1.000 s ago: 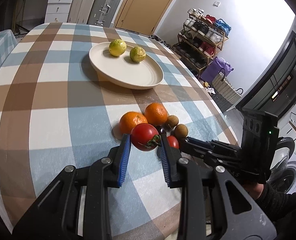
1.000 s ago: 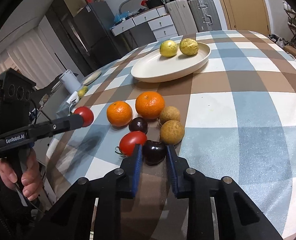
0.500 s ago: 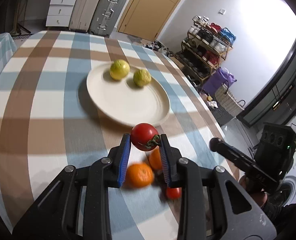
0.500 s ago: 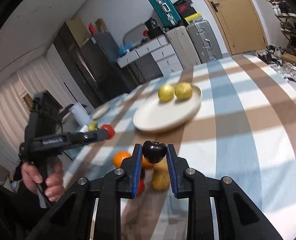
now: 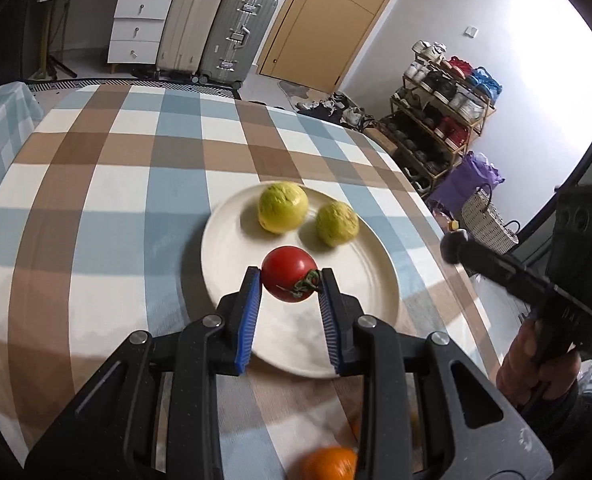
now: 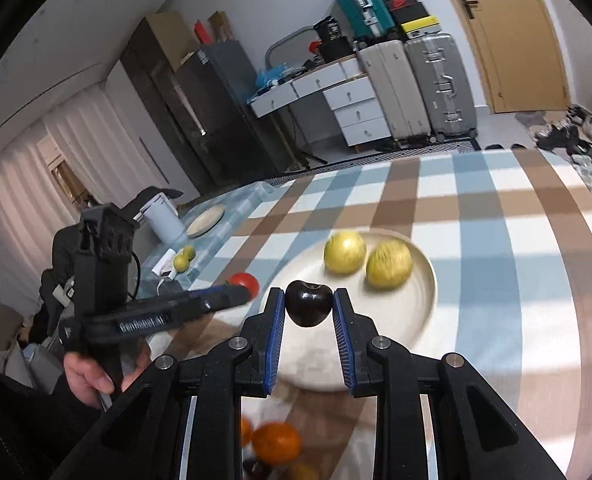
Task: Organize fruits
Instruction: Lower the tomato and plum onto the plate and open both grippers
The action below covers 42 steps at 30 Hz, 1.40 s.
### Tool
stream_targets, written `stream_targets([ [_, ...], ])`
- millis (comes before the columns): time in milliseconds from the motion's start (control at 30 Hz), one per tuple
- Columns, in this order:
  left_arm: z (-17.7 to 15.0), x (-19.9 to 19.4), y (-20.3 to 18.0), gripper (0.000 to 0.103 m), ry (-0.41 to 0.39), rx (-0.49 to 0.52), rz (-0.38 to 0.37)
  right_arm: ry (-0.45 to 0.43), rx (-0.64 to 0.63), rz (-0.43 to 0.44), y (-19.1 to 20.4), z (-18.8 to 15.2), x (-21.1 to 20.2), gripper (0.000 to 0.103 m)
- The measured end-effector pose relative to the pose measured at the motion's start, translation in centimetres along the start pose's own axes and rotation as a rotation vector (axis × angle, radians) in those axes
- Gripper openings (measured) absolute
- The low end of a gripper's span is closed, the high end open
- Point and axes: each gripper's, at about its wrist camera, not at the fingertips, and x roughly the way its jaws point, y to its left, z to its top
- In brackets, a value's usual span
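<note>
A round red tomato (image 5: 288, 279) is clamped in the left hand-held gripper (image 5: 290, 286), and a dark cherry (image 6: 309, 303) in the right hand-held gripper (image 6: 309, 308). Both are held above the round cream plate (image 5: 380, 280) with two yellow-green fruits (image 5: 283, 207). Next, they likely need to be lowered and let go gently.

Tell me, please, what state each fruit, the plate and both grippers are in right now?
Left gripper: shut on the red tomato, above the plate.
Right gripper: shut on the dark cherry, above the plate's near rim.
Plate: resting on the checked tablecloth.
Two yellow-green fruits: lying on the plate, apart.
Oranges: resting on the cloth, off the plate.
</note>
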Motion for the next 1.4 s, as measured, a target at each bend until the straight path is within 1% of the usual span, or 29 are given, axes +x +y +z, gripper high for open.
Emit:
stream_targets([
  [100,1.2,1.5,0.7,0.026,0.0,0.003,0.011,0.008,-0.035,-0.006,-0.5,2.3,1.9,0.025],
  [233,2.2,3.3,1.5,0.026,0.004,0.013,0.022,0.036,-0.05,-0.026,-1.5,4.4,4.4,0.025],
  [300,2.6,4.3,1.8,0.026,0.011,0.017,0.027,0.063,-0.05,-0.039,-2.2,5.4,5.9,0.025],
  [400,3.0,5.5,2.1,0.026,0.023,0.02,0.029,0.115,-0.017,-0.056,-3.7,6.4,8.3,0.025],
  [567,3.0,6.9,2.4,0.026,0.028,0.045,0.043,0.187,0.003,-0.069,-5.5,6.7,11.5,0.025],
  [700,2.8,7.4,2.5,0.026,0.033,0.05,0.038,0.223,-0.001,-0.082,-5.9,6.5,12.9,0.025],
  [767,2.7,7.5,2.6,0.026,0.031,0.051,0.041,0.228,-0.028,-0.11,-5.9,6.4,13.3,0.025],
  [967,2.7,7.6,2.9,0.026,0.045,0.035,0.035,0.247,-0.047,-0.134,-5.9,6.2,14.4,0.025],
  [1033,2.8,7.4,2.7,0.026,0.042,0.04,0.056,0.247,-0.046,-0.127,-5.8,6.1,14.5,0.026],
  [1067,2.9,7.3,2.7,0.027,0.04,0.038,0.072,0.25,-0.044,-0.127,-5.8,6.1,14.5,0.028],
  [1100,2.9,7.3,2.7,0.03,0.041,0.037,0.077,0.25,-0.036,-0.129,-5.8,6.1,14.4,0.033],
  [1133,2.9,7.2,2.6,0.033,0.044,0.037,0.084,0.246,-0.023,-0.119,-5.9,6.1,14.2,0.035],
  [1167,2.9,7.1,2.7,0.037,0.042,0.033,0.092,0.24,-0.009,-0.103,-6.0,6.1,14.0,0.04],
  [1200,2.8,6.8,2.6,0.038,0.037,0.027,0.084,0.23,0.0,-0.095,-6.0,6.2,13.6,0.043],
  [1233,2.8,6.5,2.5,0.04,0.033,0.028,0.082,0.217,0.001,-0.092,-5.8,6.2,13.2,0.044],
  [1267,2.7,6.2,2.3,0.043,0.028,0.033,0.085,0.201,-0.004,-0.089,-5.6,6.3,12.6,0.045],
  [1300,2.7,5.7,2.1,0.05,0.02,0.038,0.091,0.191,-0.007,-0.088,-5.4,6.3,12.1,0.047],
  [1333,2.7,5.3,1.9,0.053,0.012,0.04,0.096,0.18,-0.008,-0.083,-5.2,6.3,11.6,0.048],
  [1400,2.6,4.3,1.5,0.069,-0.008,0.036,0.108,0.157,-0.011,-0.069,-4.6,6.2,10.4,0.049],
])
